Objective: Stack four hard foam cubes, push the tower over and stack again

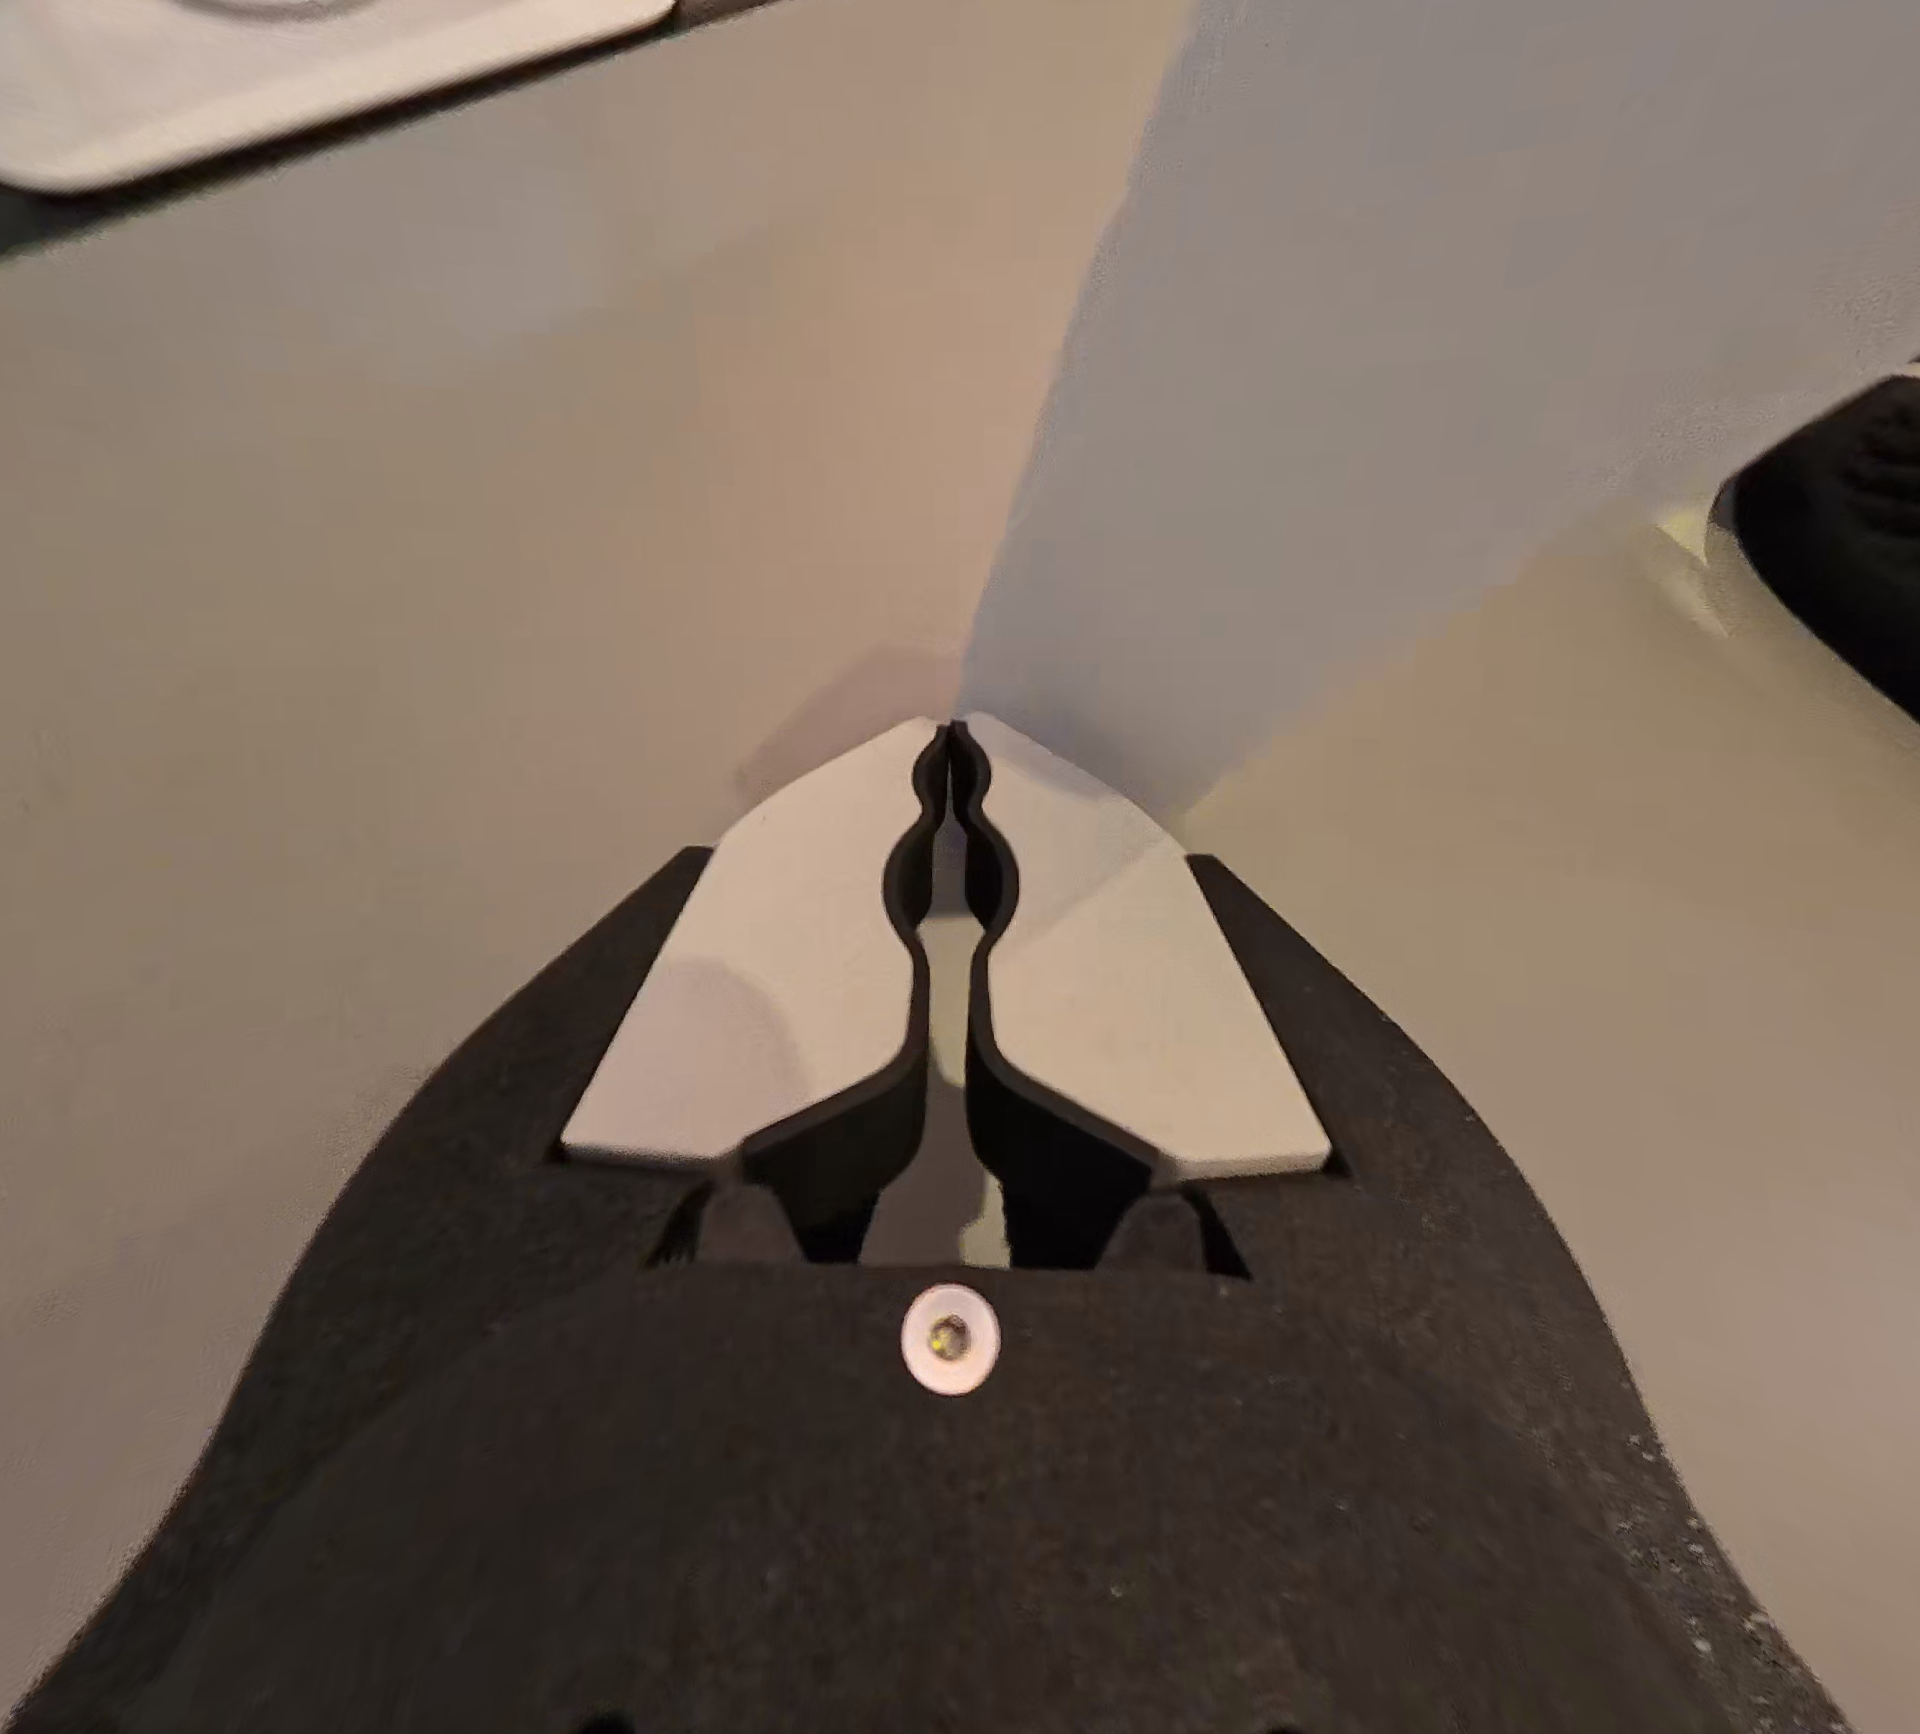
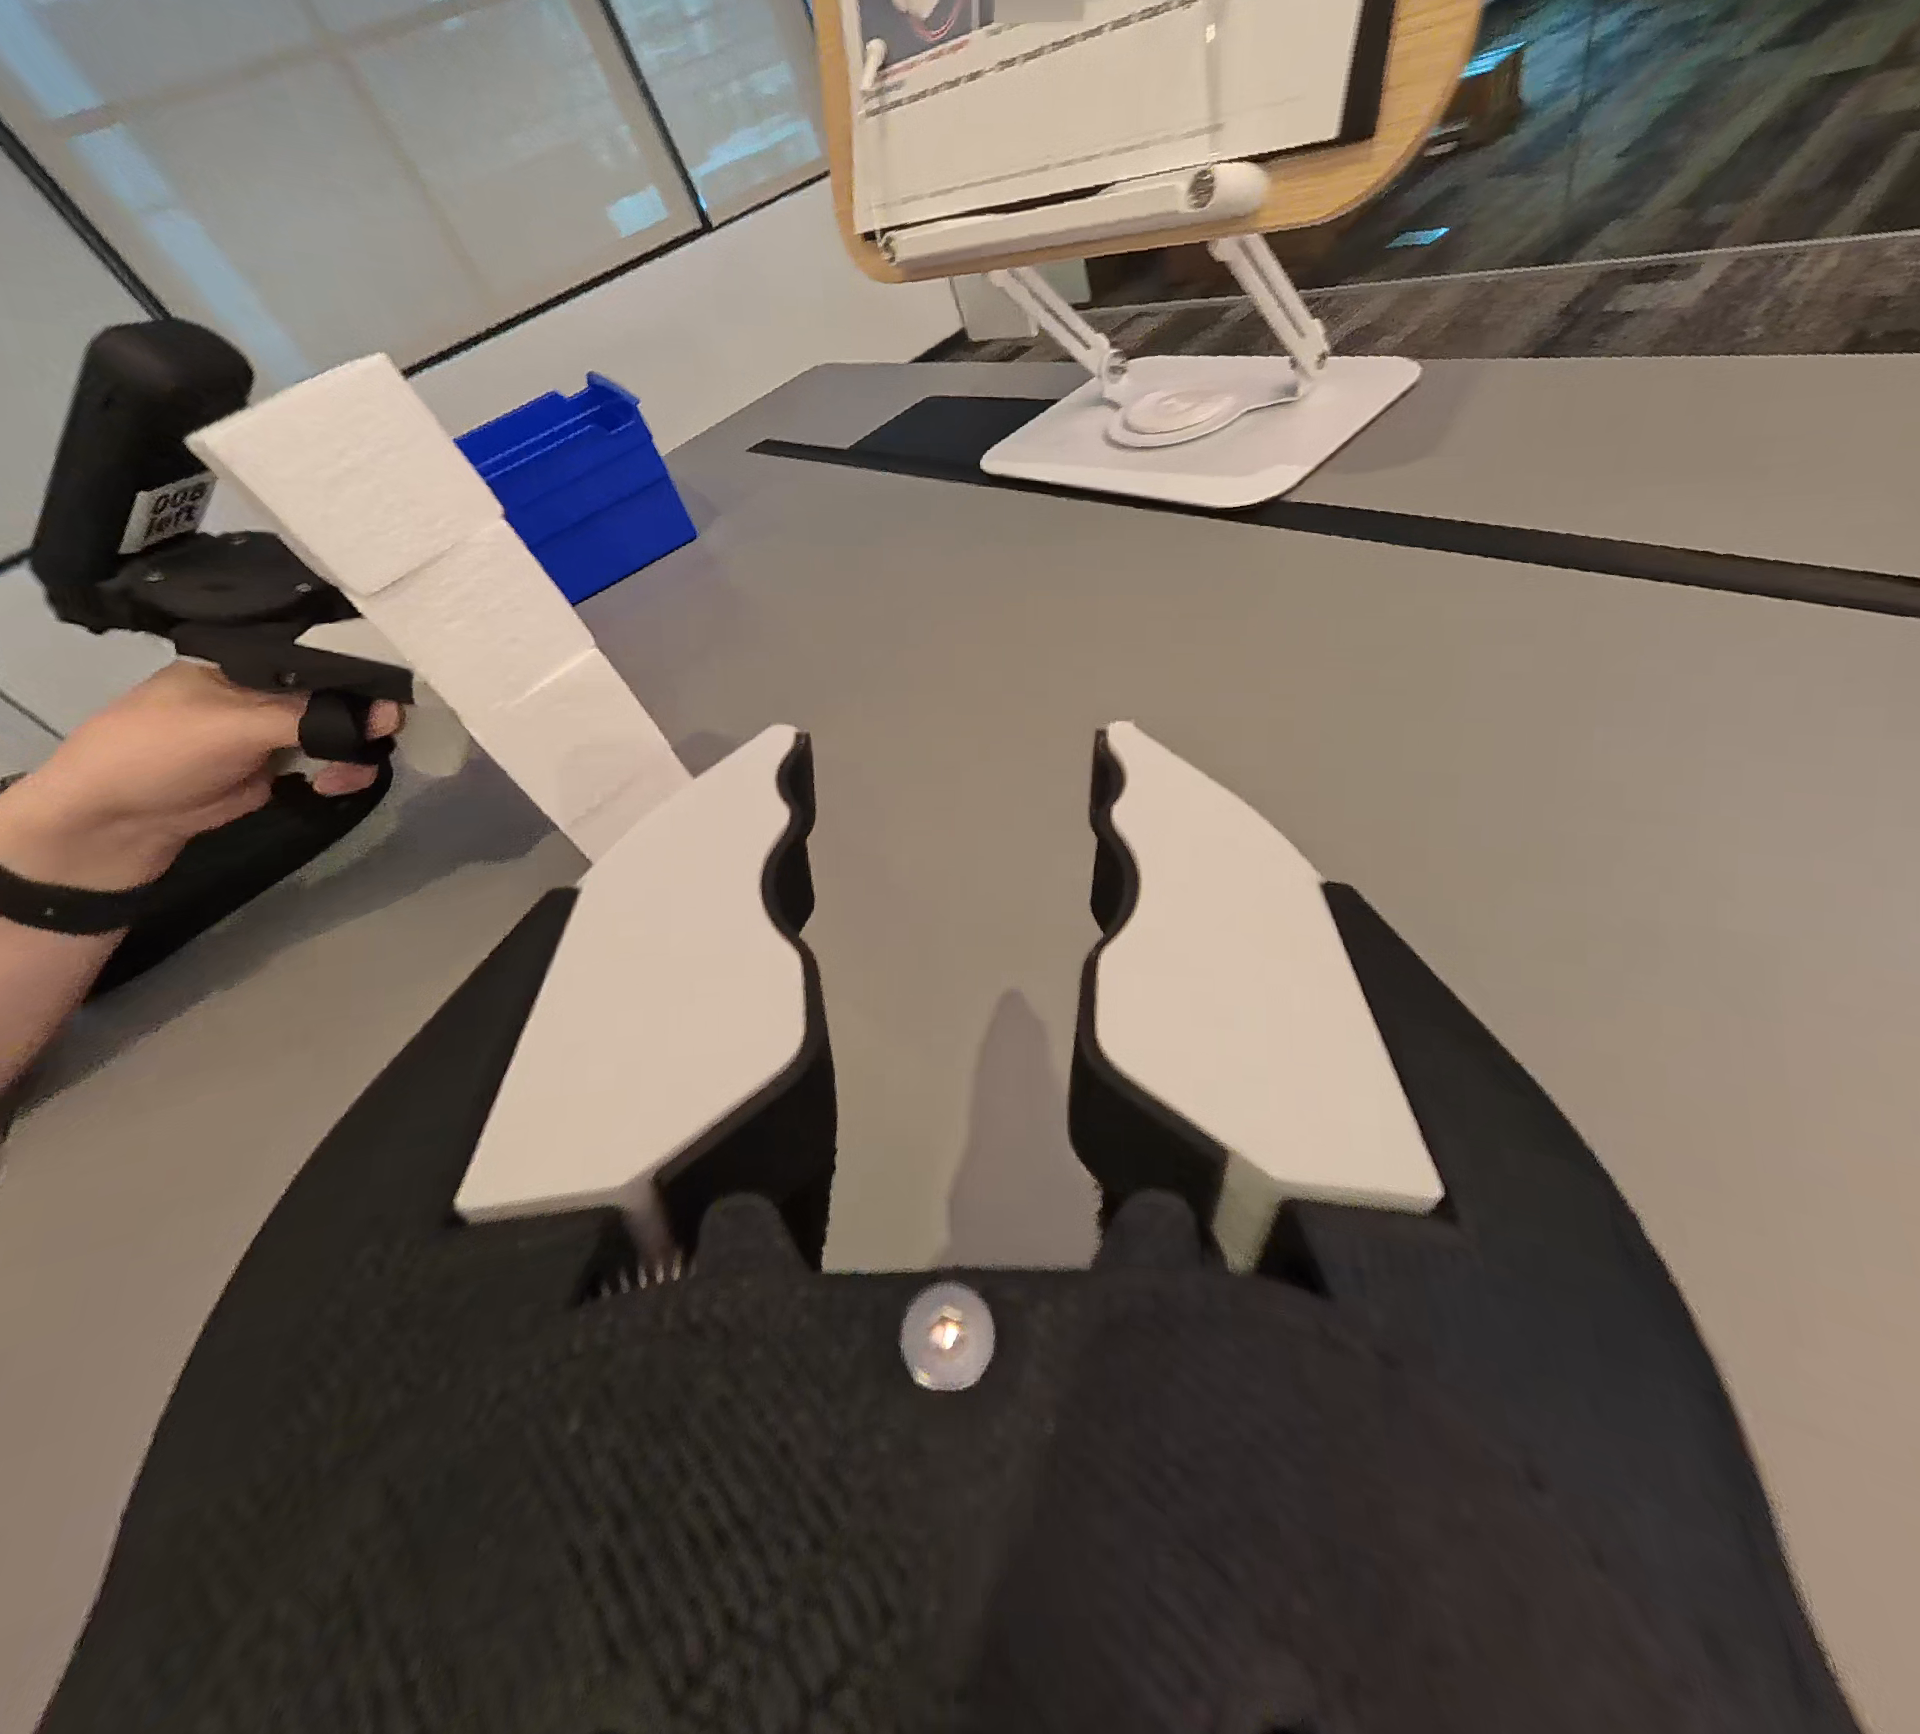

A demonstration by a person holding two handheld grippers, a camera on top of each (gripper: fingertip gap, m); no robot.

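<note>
A tower of white foam cubes stands on the grey table and looks slanted in the right wrist view. In the left wrist view the tower is a large blurred white shape just beyond and to the right of my left gripper. The left gripper is shut with its tips together on nothing, right at the tower's lower edge. The left gripper's black body, held by a hand, shows behind the tower. My right gripper is open and empty over the table, with the tower just left of its left finger.
A blue bin sits behind the tower. A wood-framed screen stands on a white stand base at the back, which also shows in the left wrist view. A dark strip crosses the table. A black object is at the right edge. About 25 centimeters separates my left fingertips from my right.
</note>
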